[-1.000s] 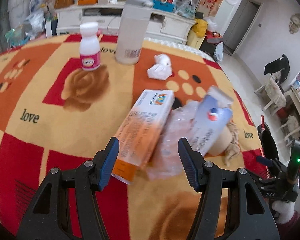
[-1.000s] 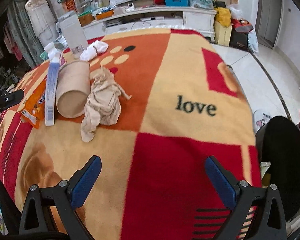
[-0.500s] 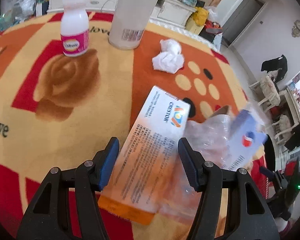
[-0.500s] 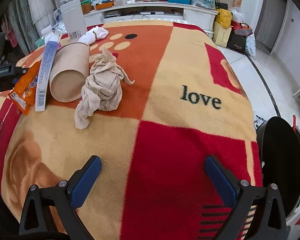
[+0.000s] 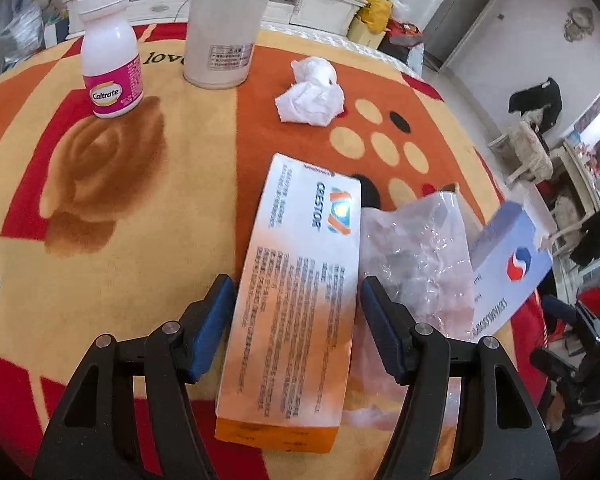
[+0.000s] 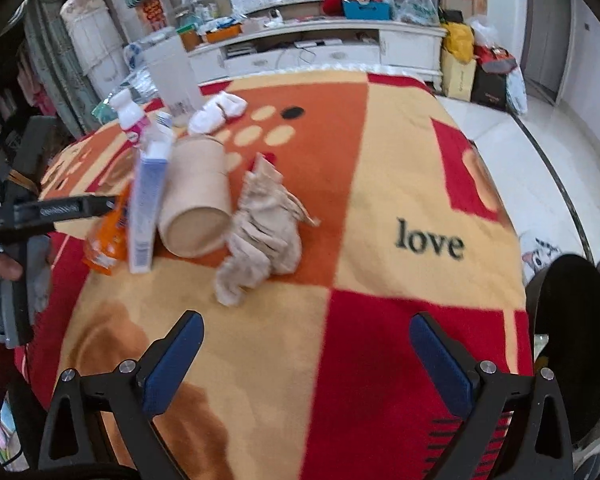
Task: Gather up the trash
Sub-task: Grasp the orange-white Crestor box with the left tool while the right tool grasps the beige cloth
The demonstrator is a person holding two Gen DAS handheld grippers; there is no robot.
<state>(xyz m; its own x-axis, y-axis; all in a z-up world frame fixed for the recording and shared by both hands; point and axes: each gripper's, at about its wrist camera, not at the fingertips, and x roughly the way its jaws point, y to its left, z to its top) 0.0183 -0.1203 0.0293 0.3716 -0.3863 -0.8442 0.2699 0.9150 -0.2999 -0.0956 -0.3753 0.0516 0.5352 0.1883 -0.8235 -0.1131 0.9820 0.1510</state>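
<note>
Straddling the flat white-and-orange cardboard medicine box (image 5: 300,300), left gripper (image 5: 296,326) jaws are opening, pads seemingly not touching; crumpled white tissue (image 5: 310,96) at 12 o'clock. Right gripper (image 6: 306,354) gapes empty.

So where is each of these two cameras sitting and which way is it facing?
Left wrist: on the left gripper, angled down at the orange and white box, which lies between its opening jaws; both fingers show.
Right wrist: on the right gripper, open, angled down across the blanket toward the cardboard tube; a hand with the other gripper shows at its left edge.
Shared: the blue and white box, white tissue and pink-label bottle.
</note>
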